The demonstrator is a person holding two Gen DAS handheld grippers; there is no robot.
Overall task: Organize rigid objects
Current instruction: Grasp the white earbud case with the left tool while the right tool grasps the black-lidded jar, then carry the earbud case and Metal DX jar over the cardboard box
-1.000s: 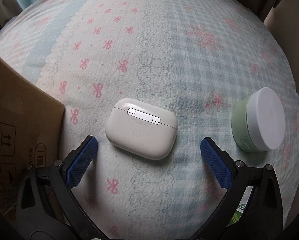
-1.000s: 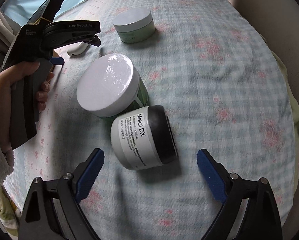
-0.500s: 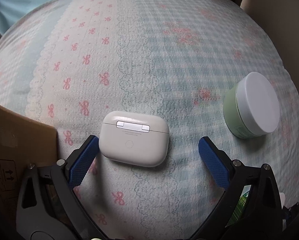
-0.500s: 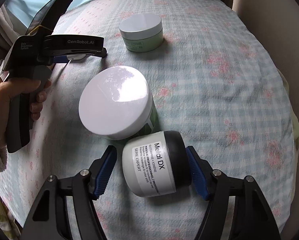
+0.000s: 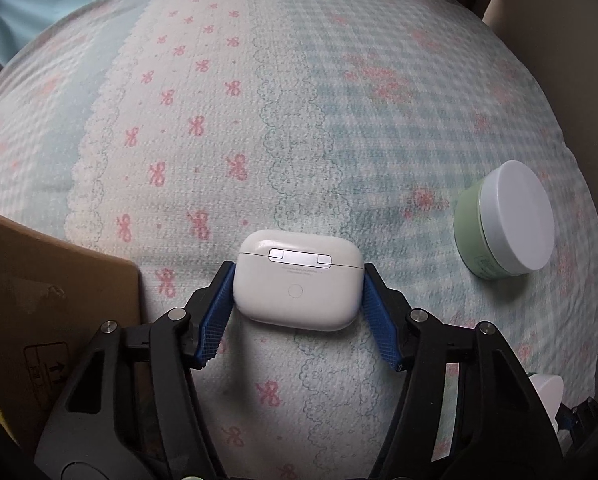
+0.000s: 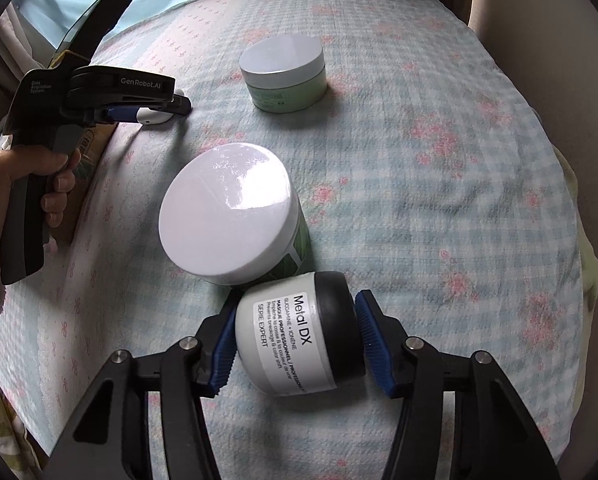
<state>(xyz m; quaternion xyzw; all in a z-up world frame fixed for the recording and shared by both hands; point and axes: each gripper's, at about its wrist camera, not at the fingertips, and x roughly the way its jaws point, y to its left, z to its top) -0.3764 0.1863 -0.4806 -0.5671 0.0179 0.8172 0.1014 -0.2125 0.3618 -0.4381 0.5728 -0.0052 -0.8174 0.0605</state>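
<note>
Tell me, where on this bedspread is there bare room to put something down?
Free: the checked, flowered cloth right of the small green jar with a pale lid. Crowded: the big white-lidded tub touches the lying grey black-capped jar; the cardboard box fills the left.

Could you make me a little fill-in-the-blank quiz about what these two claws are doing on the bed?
1. The left claw is closed on a white ____ case.
2. The Metal DX jar in the right claw lies on its ____.
3. The lid of that jar is ____ in colour.
4. The brown thing beside the left claw is a ____ box.

Missing words: earbud; side; black; cardboard
</note>
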